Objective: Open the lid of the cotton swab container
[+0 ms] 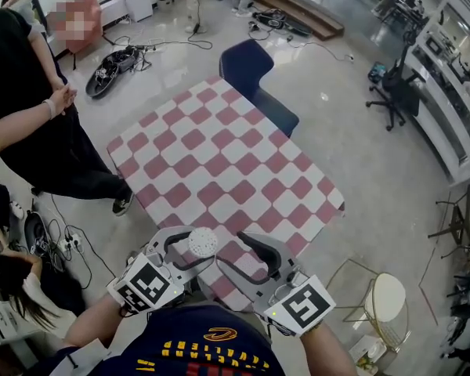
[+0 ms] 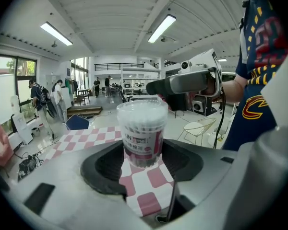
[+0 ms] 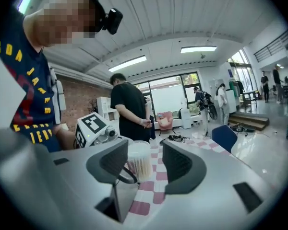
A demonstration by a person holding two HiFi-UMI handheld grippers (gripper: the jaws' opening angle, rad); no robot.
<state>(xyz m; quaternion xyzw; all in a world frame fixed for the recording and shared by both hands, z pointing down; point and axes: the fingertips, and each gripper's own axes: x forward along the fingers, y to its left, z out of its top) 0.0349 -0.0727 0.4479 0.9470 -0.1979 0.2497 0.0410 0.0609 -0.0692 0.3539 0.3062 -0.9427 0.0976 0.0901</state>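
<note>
The left tool (image 2: 143,163) is pinching the cotton swab container (image 2: 142,128) low down, above the checkered worktop (image 1: 219,155). The right tool (image 3: 146,164) is hovering spread beside it. The lid looks shut; gripping it comes next.

A square desk (image 1: 219,163) covered in a pink-and-white chequered cloth stood in front of you. A dark blue padded chair (image 1: 251,65) was at its far edge. On your left, a bystander in black clothes (image 1: 31,124) stood near the desk with hands clasped. By your right side was a round white seat on a thin gold wire frame (image 1: 388,296). Farther off on the glossy grey floor (image 1: 352,155) lay tangled black cables (image 1: 121,61), a black wheeled office chair (image 1: 395,96) and a low wooden step (image 1: 298,6).
</note>
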